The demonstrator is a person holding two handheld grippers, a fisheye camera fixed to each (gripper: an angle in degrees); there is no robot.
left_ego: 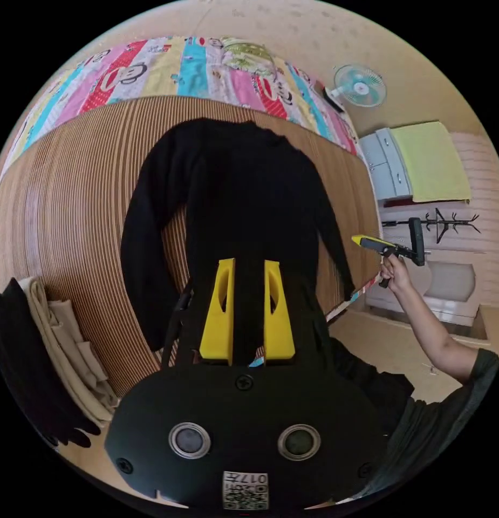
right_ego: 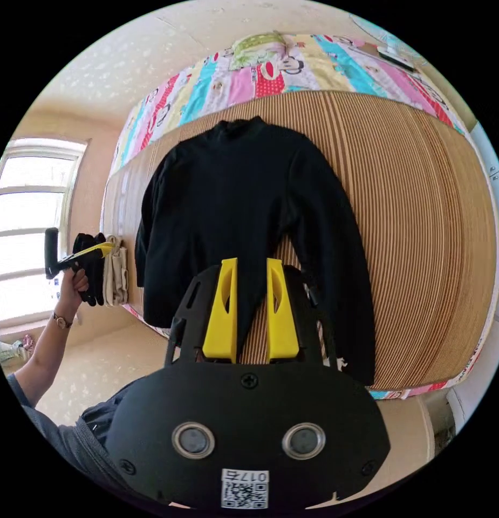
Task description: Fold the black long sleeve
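Both pairs of fingers spread apart, gripping nothing, above the black long sleeve (left_ego: 244, 216).

Going left to right: folded clothes (left_ego: 71, 350) stack at the mat's edge, my left gripper (left_ego: 248, 267) hovers over the shirt's hem, the shirt lies flat on the striped mat (right_ego: 422, 243) covering the bed, and my right gripper (right_ego: 247, 264) hangs apart.
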